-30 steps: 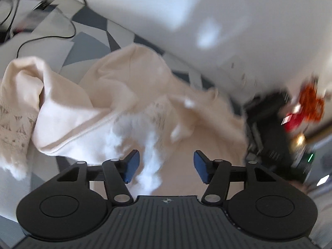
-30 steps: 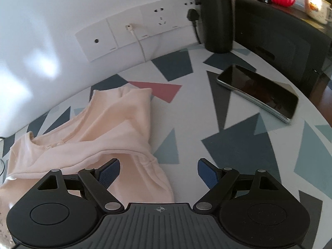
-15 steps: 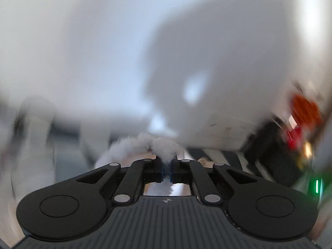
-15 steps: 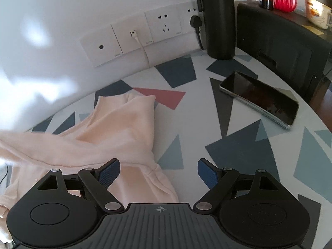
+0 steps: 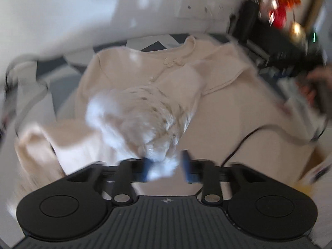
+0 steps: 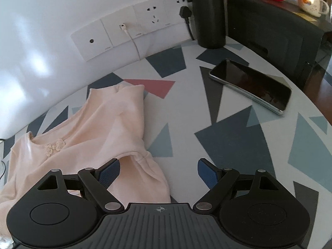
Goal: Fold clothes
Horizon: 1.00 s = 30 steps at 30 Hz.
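— While the left gripper (image 5: 166, 167) points over the table, how do its blue-padded fingers (image 5: 186, 169) stand?

— Parted, with a gap between the pads. A fluffy white lace cuff (image 5: 141, 120) of the garment bunches in front of them and dips into that gap; the blur hides whether it touches either pad.

— And beyond the cuff?

— The pale cream button-front cardigan (image 5: 157, 66) lies spread on the table, neckline toward the white wall (image 5: 62, 10), small flower trims near the collar. One sleeve is folded across its front.

— What about the right gripper (image 6: 158, 172)?

— Wide open, holding nothing. Its left finger hovers over the cardigan's (image 6: 87, 132) right sleeve, which points toward the wall; its right finger is over bare tabletop.

— What else is on that side?

— The grey tabletop with dark blue and red triangles (image 6: 228, 128), a black smartphone (image 6: 249, 86) lying flat well apart from the cardigan, a black cylindrical bottle (image 6: 209, 14) against the wall, and a row of white wall sockets (image 6: 132, 31) with a white cable plugged in.
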### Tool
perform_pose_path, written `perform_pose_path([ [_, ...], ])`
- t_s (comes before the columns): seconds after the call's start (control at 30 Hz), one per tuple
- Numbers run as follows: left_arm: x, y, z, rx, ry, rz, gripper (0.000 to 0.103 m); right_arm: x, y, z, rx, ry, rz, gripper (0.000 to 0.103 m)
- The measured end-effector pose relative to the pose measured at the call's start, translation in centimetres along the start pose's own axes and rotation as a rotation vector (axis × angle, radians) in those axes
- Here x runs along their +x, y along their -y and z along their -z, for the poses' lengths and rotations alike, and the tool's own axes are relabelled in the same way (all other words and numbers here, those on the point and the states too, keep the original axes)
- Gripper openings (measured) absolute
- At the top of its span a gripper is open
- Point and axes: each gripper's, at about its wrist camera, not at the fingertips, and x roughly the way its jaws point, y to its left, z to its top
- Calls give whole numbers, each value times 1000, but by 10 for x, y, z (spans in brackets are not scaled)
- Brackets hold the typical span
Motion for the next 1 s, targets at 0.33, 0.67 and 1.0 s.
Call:
perform_pose_path([
  [0.33, 20, -49, 26, -695, 5, 185, 69, 2, -10, 3, -22, -13, -9, 80],
  [0.67, 35, -56, 26, -861, 152, 112, 69, 11, -5, 3, -10, -33, -5, 80],
  [1.0, -24, -12, -103, -352, 422, -129, 5, 13, -6, 0, 19, -27, -49, 80],
])
